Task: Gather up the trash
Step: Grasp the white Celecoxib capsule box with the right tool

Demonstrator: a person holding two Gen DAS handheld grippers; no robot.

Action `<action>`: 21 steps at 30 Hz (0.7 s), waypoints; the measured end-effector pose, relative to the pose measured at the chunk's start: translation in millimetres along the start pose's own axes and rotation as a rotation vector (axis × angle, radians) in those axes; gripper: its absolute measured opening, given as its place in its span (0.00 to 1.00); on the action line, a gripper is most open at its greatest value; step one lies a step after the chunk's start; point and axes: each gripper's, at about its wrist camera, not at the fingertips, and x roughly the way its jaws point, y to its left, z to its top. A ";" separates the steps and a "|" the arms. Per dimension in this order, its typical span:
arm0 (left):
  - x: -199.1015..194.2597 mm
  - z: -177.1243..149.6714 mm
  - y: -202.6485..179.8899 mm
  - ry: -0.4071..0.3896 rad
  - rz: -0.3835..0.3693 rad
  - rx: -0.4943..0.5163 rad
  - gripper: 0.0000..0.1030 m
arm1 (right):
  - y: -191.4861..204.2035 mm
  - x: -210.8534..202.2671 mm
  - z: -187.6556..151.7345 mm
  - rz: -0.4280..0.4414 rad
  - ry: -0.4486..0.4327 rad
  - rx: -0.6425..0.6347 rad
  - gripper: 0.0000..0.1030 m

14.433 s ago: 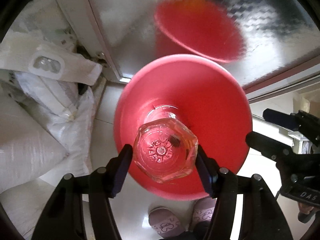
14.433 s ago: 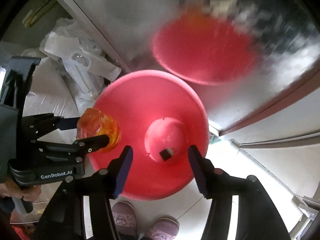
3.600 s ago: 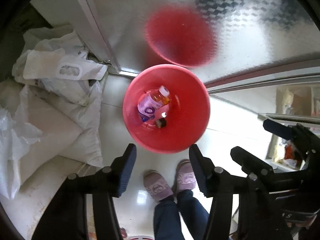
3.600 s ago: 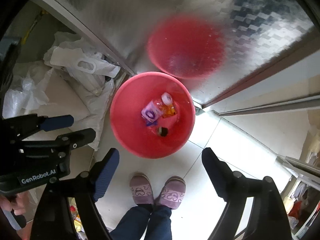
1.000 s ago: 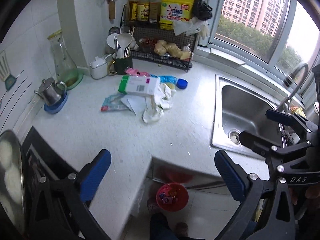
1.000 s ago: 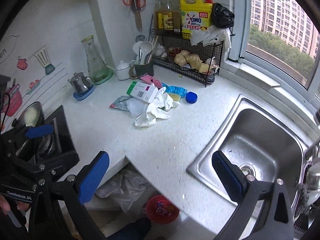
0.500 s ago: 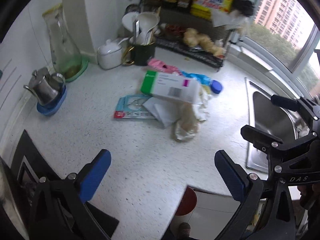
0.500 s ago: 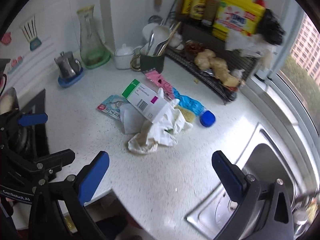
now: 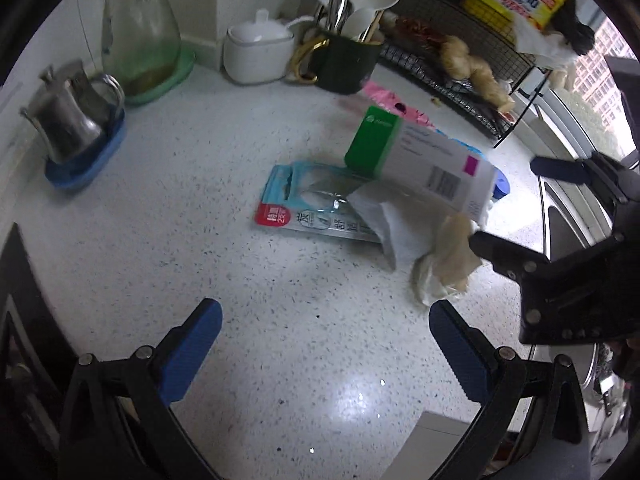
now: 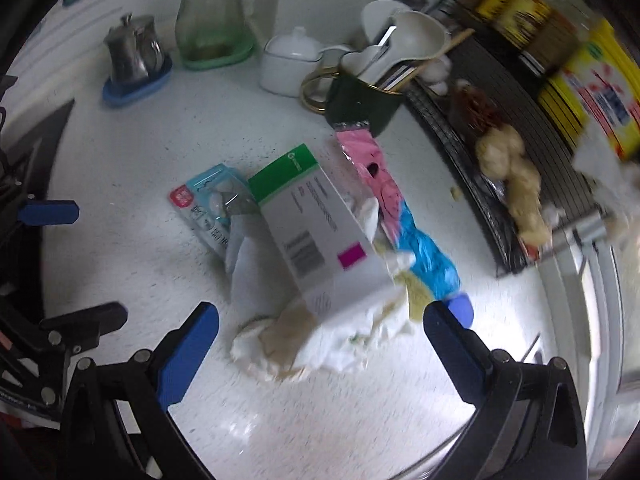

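Speckled white stone countertop (image 9: pixel 192 168), glossy. Mid-counter, a trash heap: green-ended cardboard box (image 10: pixel 320 228) tilted on crumpled tissues (image 10: pixel 320 340), over a flat blister pack (image 9: pixel 304 208), beside pink and blue wrappers (image 10: pixel 400 216). Left gripper (image 9: pixel 325 344) and right gripper (image 10: pixel 320 340) both spread wide, empty, above.

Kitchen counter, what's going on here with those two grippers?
A person is clearing trash off the counter with a hand-held gripper in each hand. Both the left gripper and the right gripper are open and empty, hovering above a pile of litter: a white and green box lying on crumpled tissues, a blue packet beside it, plus pink and blue wrappers. Nothing from this pile is picked up yet.
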 end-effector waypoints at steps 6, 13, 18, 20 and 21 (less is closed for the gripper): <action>17.5 9.3 11.1 0.028 -0.003 -0.015 1.00 | 1.1 29.0 19.8 -0.012 0.053 -0.068 0.92; 26.9 11.8 18.2 0.054 0.016 -0.016 1.00 | 6.0 55.6 30.4 -0.006 0.118 -0.140 0.77; 27.3 12.8 18.7 0.053 0.011 -0.006 1.00 | 10.6 59.8 29.2 -0.008 0.132 -0.142 0.59; 25.9 12.0 18.3 0.052 0.011 0.000 1.00 | 9.1 56.4 28.8 0.015 0.126 -0.125 0.59; 24.9 10.9 17.9 0.049 0.007 0.003 1.00 | 7.8 53.6 28.7 0.022 0.120 -0.115 0.59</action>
